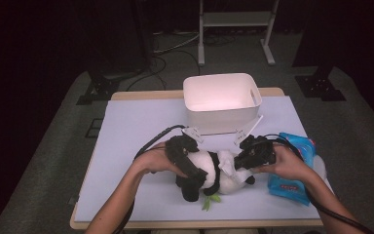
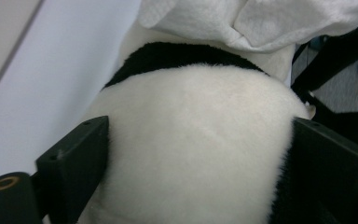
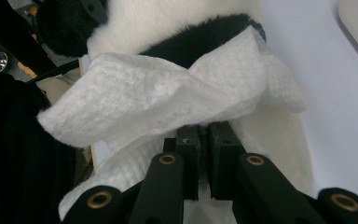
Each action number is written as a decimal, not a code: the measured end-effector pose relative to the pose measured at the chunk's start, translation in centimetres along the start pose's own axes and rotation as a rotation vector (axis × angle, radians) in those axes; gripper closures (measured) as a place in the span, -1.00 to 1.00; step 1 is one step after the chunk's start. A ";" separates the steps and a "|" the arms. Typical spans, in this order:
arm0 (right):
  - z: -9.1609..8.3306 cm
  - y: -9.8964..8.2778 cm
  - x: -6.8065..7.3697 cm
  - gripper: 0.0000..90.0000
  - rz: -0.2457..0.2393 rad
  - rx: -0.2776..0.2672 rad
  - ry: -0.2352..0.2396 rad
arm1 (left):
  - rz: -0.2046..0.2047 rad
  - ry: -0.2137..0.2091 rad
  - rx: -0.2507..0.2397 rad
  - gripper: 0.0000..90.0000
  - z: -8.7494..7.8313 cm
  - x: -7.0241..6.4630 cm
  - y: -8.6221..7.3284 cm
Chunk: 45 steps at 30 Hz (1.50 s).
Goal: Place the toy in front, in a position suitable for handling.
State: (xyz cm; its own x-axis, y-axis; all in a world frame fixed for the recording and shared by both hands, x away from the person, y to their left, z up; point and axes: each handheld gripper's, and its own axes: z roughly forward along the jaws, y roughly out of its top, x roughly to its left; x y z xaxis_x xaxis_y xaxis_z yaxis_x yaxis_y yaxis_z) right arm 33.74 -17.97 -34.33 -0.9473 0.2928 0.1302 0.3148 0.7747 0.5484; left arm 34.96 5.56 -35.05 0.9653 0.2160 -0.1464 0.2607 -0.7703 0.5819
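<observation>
Your left gripper (image 1: 195, 171) clamps the panda (image 1: 213, 176) with wide-set jaws on either side of its white body, at the mat's (image 1: 136, 126) near edge. Your right gripper (image 1: 237, 163) pinches a wipe (image 3: 158, 105) tight, laid against the panda's black band.

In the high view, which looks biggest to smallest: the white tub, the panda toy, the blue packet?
1. White plastic tub, though it sits farther from the camera.
2. Black-and-white plush panda.
3. Blue wipes packet, partly hidden by the right hand.
</observation>
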 end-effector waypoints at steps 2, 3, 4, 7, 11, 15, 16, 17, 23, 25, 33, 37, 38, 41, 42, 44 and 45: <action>0.2 0.0 0.0 0.87 -0.009 0.003 0.000 | 0.008 0.007 0.013 -0.73 0.2 -0.1 0.2; 0.2 -0.1 0.1 0.87 -0.006 0.003 0.000 | 0.017 0.005 0.015 -0.68 0.2 -0.1 0.2; 0.2 -0.1 0.1 0.87 -0.005 0.003 0.002 | 0.019 0.003 0.012 -0.62 0.3 -0.1 0.1; 0.3 -0.2 0.1 0.87 -0.002 0.000 0.003 | 0.021 0.004 -0.016 -0.33 0.2 -0.1 -0.2; -0.1 -0.4 0.0 0.86 0.005 -0.022 0.000 | 0.041 0.031 -0.029 -0.09 -0.8 -0.2 0.0; -1.0 -0.3 -0.4 0.86 0.013 -0.057 -0.011 | 0.076 0.070 -0.029 0.01 -1.8 0.0 0.7; -1.1 -0.2 -0.5 0.86 0.006 -0.061 -0.010 | 0.083 0.078 -0.028 0.01 -1.9 0.1 0.9; -1.2 -0.1 -0.5 0.86 0.006 -0.058 -0.014 | 0.092 0.081 -0.025 0.01 -2.1 0.2 1.1; -1.8 0.9 -1.5 0.86 0.012 -0.062 -0.054 | 0.159 0.160 -0.024 0.03 -2.9 0.9 2.3; -1.8 1.3 -1.9 0.86 0.023 -0.064 -0.058 | 0.182 0.176 -0.040 0.03 -3.2 1.2 2.5; -1.0 1.9 -3.0 0.86 0.031 -0.038 -0.054 | 0.186 0.144 -0.063 -0.08 -2.4 1.6 0.4; -0.5 2.1 -3.4 0.86 0.044 -0.047 -0.047 | 0.140 0.121 -0.098 -0.21 -2.5 1.5 -1.0; -0.4 2.2 -3.3 0.86 0.040 -0.044 -0.043 | 0.129 0.113 -0.095 -0.29 -2.6 1.4 -1.2; 0.4 2.5 -2.8 0.86 0.029 -0.008 -0.028 | 0.104 0.102 -0.109 -0.46 -2.9 1.2 -1.5; 0.5 2.5 -2.6 0.86 0.026 -0.003 -0.027 | 0.093 0.100 -0.117 -0.51 -3.1 1.1 -1.5; 0.7 2.4 -2.3 0.86 0.023 0.005 -0.018 | 0.061 0.090 -0.135 -0.57 -3.5 1.0 -1.6; 0.7 2.3 -2.2 0.86 0.021 0.005 -0.016 | 0.060 0.102 -0.132 -0.60 -3.7 1.0 -1.7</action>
State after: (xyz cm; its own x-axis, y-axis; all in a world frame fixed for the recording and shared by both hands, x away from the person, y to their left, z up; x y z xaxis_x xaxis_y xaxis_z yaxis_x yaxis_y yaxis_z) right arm 36.58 -16.44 -33.93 -0.9393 0.3182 0.1282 0.3351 0.7709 0.5417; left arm 35.40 9.31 -33.17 0.9710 0.2371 -0.0303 0.1923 -0.6997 0.6880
